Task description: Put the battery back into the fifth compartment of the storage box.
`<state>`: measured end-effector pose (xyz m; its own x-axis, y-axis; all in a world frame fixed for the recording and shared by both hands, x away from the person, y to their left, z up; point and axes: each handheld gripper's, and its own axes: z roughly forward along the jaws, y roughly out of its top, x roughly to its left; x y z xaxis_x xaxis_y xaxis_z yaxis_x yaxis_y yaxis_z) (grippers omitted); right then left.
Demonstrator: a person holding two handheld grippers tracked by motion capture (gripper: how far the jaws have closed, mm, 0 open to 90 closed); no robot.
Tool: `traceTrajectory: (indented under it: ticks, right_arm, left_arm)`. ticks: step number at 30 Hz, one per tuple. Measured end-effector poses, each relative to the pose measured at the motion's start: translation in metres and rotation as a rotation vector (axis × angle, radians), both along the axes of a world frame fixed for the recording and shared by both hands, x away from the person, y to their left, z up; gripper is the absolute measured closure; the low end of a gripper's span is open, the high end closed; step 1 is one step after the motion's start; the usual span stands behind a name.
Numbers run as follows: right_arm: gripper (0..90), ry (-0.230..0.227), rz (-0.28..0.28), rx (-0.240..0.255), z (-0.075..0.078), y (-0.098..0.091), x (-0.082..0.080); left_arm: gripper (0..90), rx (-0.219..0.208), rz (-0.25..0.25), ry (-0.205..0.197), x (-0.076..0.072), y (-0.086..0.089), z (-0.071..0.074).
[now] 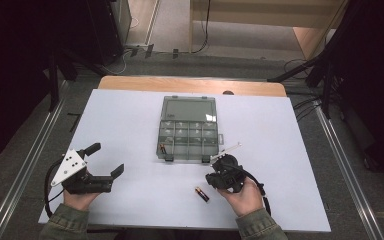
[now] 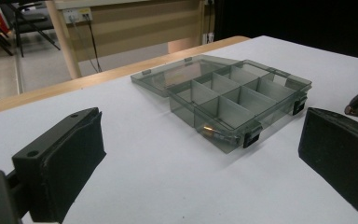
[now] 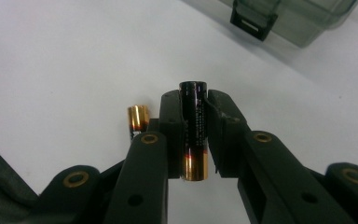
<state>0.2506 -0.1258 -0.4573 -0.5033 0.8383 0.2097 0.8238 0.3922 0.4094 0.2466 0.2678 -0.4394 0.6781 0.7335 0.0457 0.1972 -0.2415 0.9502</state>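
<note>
My right gripper (image 1: 216, 176) (image 3: 195, 102) is shut on a black and gold battery (image 3: 194, 135), which stands lengthwise between the jaws, gold end toward the camera. It hovers just in front of the open, smoky clear compartment box (image 1: 166, 131) (image 2: 279, 77) (image 3: 303, 18). A second battery (image 1: 202, 194) (image 3: 137, 119) lies on the white table to the left of those jaws. A third battery (image 1: 163, 148) (image 2: 210, 130) rests in the box's near left compartment. My left gripper (image 1: 105, 159) (image 2: 200, 140) is held open at the table's left with nothing between its jaws.
The box lid (image 1: 188, 108) lies flat behind the compartments. Black latches (image 1: 168, 158) (image 3: 254, 16) hang from the box's near edge. The white tabletop (image 1: 130, 120) stretches wide around the box. Cables and dark stands are on the floor beyond.
</note>
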Motion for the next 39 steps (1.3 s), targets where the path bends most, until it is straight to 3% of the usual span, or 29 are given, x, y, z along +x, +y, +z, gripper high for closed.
traceTrajectory:
  ticks: [14, 29, 39]
  right_arm:
    - [78.1, -0.019, 0.020, 0.025, 0.016, 0.027, 0.026]
    - [78.2, -0.024, 0.041, 0.044, 0.028, 0.059, 0.050]
    - [78.2, 0.006, -0.015, 0.119, 0.027, 0.070, 0.071]
  left_arm:
    - [0.2, -0.028, 0.007, 0.003, 0.000, 0.000, 0.000]
    - [0.2, -0.019, 0.010, -0.001, 0.000, 0.000, 0.000]
    - [0.2, 0.000, 0.001, -0.008, 0.000, 0.000, 0.000]
